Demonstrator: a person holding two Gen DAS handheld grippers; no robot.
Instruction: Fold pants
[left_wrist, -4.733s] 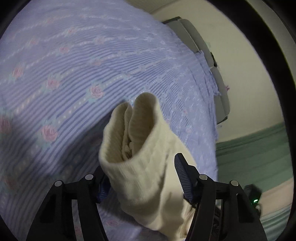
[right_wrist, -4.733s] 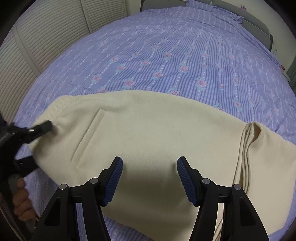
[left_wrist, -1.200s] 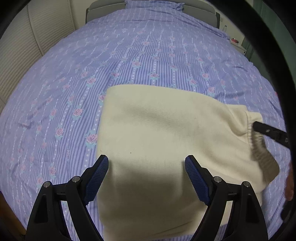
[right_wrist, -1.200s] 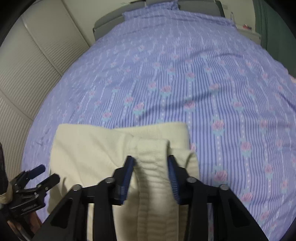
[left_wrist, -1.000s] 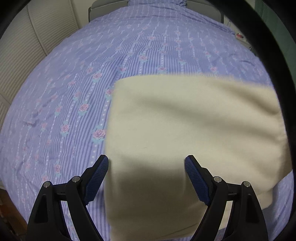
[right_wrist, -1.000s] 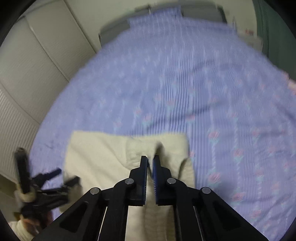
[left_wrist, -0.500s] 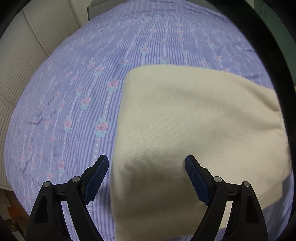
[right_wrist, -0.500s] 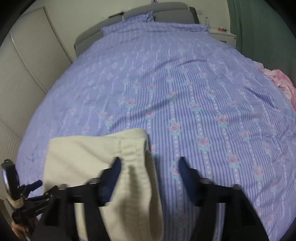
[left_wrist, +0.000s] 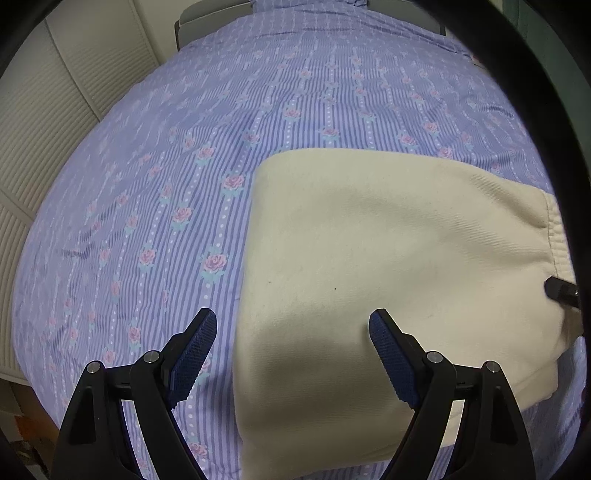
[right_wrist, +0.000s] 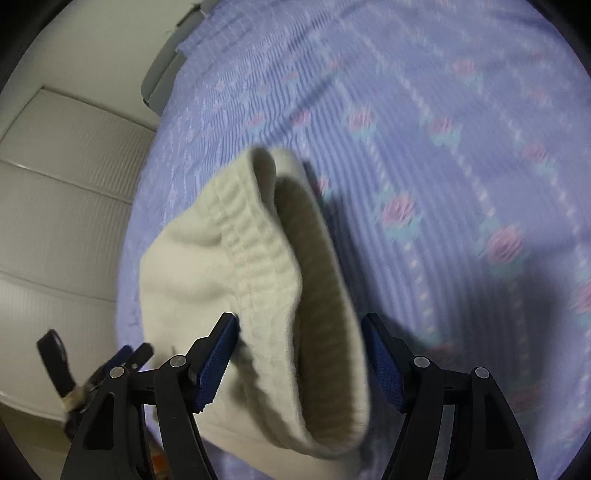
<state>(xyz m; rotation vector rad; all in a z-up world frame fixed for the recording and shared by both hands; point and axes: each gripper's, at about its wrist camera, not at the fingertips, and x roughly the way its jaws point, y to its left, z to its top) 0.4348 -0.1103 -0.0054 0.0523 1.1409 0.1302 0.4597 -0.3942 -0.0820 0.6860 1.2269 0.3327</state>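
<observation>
The cream pants (left_wrist: 388, 240) lie folded into a rectangle on the bed, ribbed waistband (left_wrist: 557, 236) at the right. My left gripper (left_wrist: 291, 343) hovers open over the fold's left edge, one finger above the sheet, the other above the cloth. In the right wrist view the waistband (right_wrist: 258, 258) stands up in a loop between the wide jaws of my right gripper (right_wrist: 301, 347); the pads do not visibly press it. The right gripper's tip (left_wrist: 561, 290) shows at the pants' right end in the left wrist view. The left gripper (right_wrist: 125, 358) appears blurred at lower left.
A purple striped bedspread with roses (left_wrist: 184, 166) covers the whole bed and stretches far beyond the pants. Cream slatted wardrobe doors (left_wrist: 55, 129) run close along the left side. A grey headboard (left_wrist: 207, 14) stands at the far end.
My right gripper went from shut to open, dropped lower and rolled; the waistband now sits between its jaws. The left gripper has hardly moved.
</observation>
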